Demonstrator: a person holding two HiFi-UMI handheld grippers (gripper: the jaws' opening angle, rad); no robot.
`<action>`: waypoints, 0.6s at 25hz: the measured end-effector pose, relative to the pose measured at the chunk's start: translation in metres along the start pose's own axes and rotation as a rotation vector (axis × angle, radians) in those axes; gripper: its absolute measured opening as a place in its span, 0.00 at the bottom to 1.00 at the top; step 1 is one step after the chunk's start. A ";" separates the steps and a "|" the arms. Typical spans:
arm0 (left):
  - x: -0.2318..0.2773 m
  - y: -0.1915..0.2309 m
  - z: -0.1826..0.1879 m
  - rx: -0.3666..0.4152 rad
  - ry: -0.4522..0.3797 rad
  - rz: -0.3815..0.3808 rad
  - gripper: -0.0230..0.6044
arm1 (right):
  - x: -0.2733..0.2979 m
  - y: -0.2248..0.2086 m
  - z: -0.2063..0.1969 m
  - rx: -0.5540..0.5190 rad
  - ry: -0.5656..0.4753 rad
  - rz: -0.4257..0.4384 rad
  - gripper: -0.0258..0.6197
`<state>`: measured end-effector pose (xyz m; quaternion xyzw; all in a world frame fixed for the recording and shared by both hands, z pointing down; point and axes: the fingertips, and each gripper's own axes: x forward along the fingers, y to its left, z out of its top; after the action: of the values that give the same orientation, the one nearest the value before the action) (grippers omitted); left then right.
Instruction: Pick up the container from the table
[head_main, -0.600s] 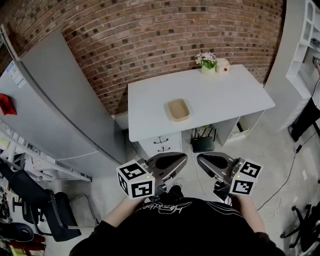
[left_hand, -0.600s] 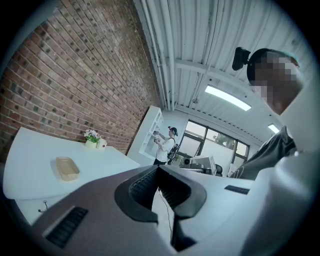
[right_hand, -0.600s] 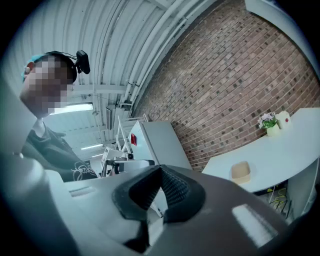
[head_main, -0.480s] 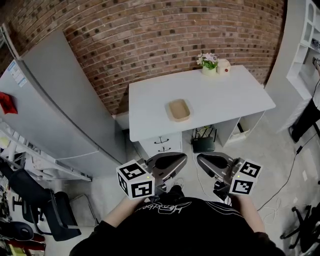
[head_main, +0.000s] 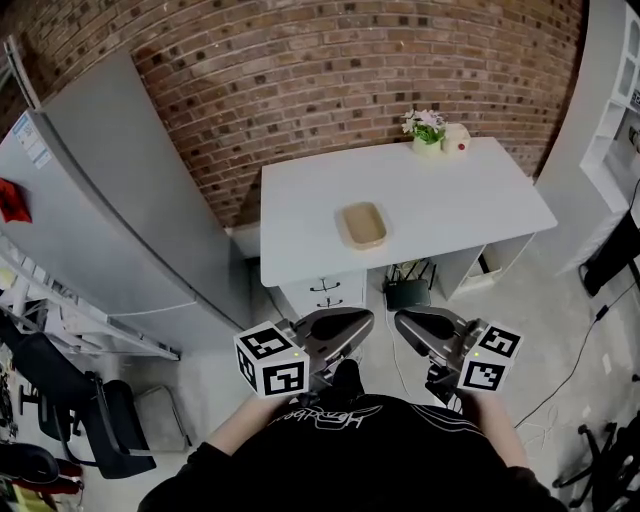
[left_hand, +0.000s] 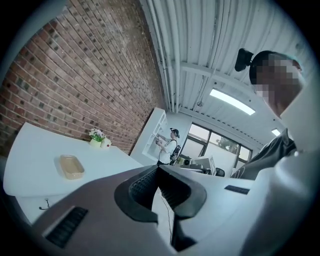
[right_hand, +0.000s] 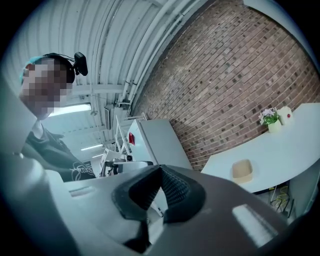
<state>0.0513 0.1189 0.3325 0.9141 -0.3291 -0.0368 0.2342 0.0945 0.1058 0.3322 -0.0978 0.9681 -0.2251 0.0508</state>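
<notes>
A shallow tan container lies near the front middle of the white table. It also shows small in the left gripper view and in the right gripper view. Both grippers are held close to the person's chest, well short of the table. My left gripper is shut with nothing in it, its ribbed pads pressed together. My right gripper is likewise shut and empty. The two point towards each other, a small gap between them.
A flower pot and a small white jar stand at the table's back right. A drawer unit and a black box sit under it. A grey fridge stands left, white shelves right, a black chair at lower left.
The head camera has shifted a little, so the table and container sit slightly further right in view. Both grippers stay shut in the same place by the chest.
</notes>
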 end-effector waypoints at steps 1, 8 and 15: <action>0.001 0.005 0.001 -0.004 0.000 0.000 0.04 | 0.003 -0.004 0.001 0.004 0.000 -0.001 0.05; 0.012 0.052 0.011 -0.054 0.007 0.012 0.04 | 0.025 -0.045 0.007 0.040 -0.011 -0.021 0.05; 0.025 0.109 0.032 -0.117 0.022 0.010 0.04 | 0.056 -0.092 0.020 0.097 -0.033 -0.048 0.05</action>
<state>-0.0006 0.0170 0.3556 0.8975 -0.3282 -0.0448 0.2911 0.0581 0.0042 0.3529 -0.1224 0.9524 -0.2714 0.0662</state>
